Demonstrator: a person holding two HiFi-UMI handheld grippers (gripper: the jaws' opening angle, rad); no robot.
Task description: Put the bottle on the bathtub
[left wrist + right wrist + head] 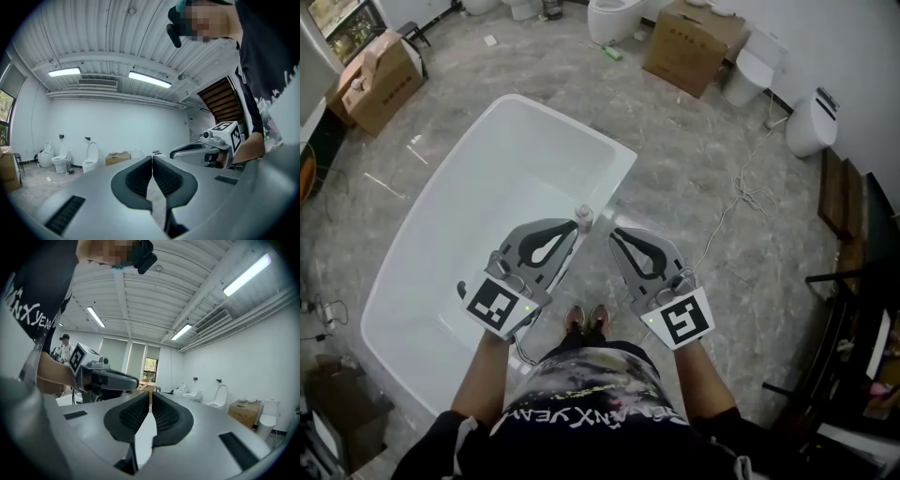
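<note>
A small pale bottle [583, 217] stands upright on the near rim of the white bathtub [617, 184]. My left gripper [577, 227] points up and to the right, its tips right beside the bottle, shut with nothing between the jaws. My right gripper [615, 234] is held beside it over the floor, also shut and empty. In the left gripper view the left gripper [152, 158] shows its jaws pressed together, with the right gripper [206, 147] alongside. In the right gripper view the right gripper [150, 394] is likewise shut. Neither gripper view shows the bottle.
Cardboard boxes [692, 42] [380, 80] and toilets [811, 122] [614, 19] stand around the grey marble floor. A white cable [741, 197] trails on the floor at right. A dark rack [853, 309] lines the right edge. The person's feet [586, 321] are by the tub.
</note>
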